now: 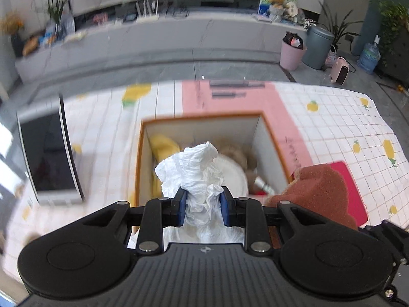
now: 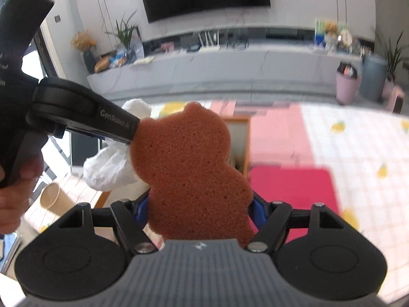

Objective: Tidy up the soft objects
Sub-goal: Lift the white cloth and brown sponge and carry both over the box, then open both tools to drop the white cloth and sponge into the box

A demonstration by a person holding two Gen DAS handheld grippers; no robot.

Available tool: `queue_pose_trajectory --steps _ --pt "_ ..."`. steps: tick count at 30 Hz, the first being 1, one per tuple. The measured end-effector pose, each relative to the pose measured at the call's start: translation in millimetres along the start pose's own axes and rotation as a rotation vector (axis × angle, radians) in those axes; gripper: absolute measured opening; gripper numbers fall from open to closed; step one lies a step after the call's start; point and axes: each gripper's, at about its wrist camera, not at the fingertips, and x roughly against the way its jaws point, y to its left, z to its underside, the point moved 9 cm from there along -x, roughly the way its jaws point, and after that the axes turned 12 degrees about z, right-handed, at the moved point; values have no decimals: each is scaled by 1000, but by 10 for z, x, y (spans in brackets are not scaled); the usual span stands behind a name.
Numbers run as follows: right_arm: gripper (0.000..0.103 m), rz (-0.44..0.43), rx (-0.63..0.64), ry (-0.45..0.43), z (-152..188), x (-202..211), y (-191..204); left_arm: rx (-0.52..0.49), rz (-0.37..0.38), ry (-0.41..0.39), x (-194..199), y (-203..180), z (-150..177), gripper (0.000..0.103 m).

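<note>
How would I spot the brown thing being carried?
Find the open box on the checked tablecloth. Just right of it, the right gripper grips a brown sponge. Unlike the crumpled white tissue beside it, it is porous and bear-shaped.

left claw (image 1: 203, 204) pinches crumpled white tissue (image 1: 194, 174) above box (image 1: 271, 130) (orange-rimmed).

Black left claw (image 1: 203, 208) with blue pads, silver screws, ribbed grey housing, "GenRobot.AI" lettering on its arm
</note>
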Motion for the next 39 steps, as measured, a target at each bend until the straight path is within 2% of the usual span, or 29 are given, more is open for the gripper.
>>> queue_pose_trajectory --steps 4,8,12,20,22,24,26,27,29,35,39 --pt "73 6 7 44 272 -205 153 63 37 47 -189 177 246 30" --pt "73 31 18 53 371 -303 201 81 88 81 -329 202 411 30" --pt "73 65 65 56 409 -400 175 14 15 103 -441 185 513 30" --pt "73 146 153 -7 529 -485 232 34 -1 148 -642 305 586 32" --pt "73 167 175 -18 519 -495 246 41 8 143 -656 327 584 36" --pt "73 169 164 -23 507 -492 232 46 9 128 -643 363 569 46" --pt "73 157 147 -22 498 -470 210 51 28 125 -621 369 554 51" --pt "73 150 139 -22 493 -458 200 47 23 121 -602 376 544 63" --pt "73 141 129 -20 472 -447 186 42 -14 105 -555 409 507 81" --pt "73 111 89 -10 455 -388 176 79 19 53 -331 434 423 87" --pt "73 94 85 -20 385 -313 245 99 10 15 -165 494 340 87"
